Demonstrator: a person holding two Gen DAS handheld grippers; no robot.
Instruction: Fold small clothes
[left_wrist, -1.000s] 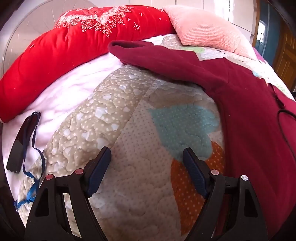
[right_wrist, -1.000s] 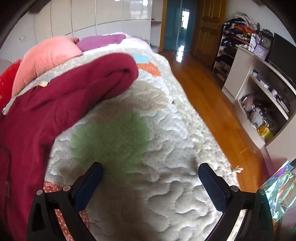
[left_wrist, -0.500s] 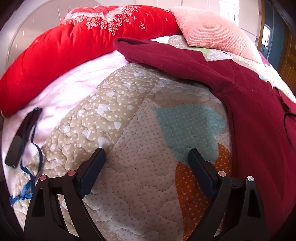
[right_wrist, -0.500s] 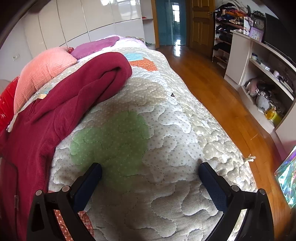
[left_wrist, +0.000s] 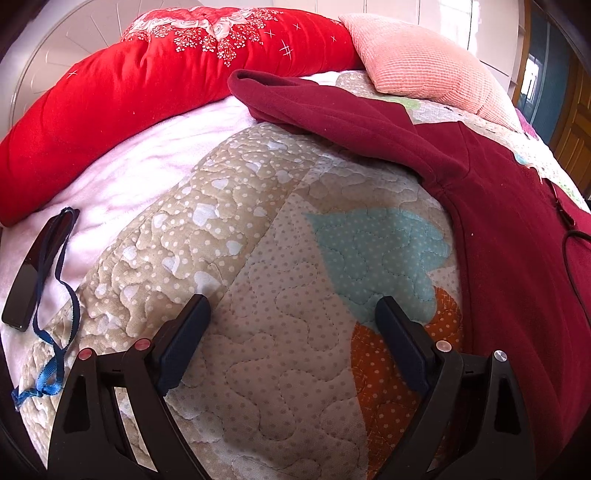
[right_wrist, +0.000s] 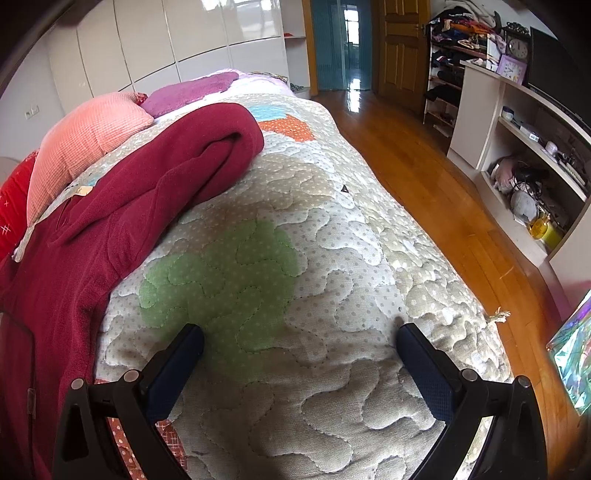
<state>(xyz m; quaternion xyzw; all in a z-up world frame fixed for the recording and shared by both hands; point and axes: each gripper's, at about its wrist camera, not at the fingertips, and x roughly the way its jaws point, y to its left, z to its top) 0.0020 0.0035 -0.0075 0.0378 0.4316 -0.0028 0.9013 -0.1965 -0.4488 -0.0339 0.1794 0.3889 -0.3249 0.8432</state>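
The garment (left_wrist: 517, 236) lies spread across the bed (left_wrist: 288, 369), sleeves running outward. Left gripper (left_wrist: 291, 332) and right gripper (right_wrist: 299, 354) hover spread, empty, flanking it; neither looks nearer.

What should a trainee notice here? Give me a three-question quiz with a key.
1. True or false: the left claw grips the dark red garment.
2. Which pillow lies nearest the garment's sleeve end: (a) red pillow, (b) pink pillow?
3. Fill in: the right claw hangs open over the ____.

Key: 1 false, it is open above the quilt. 2 a. 3 quilt.
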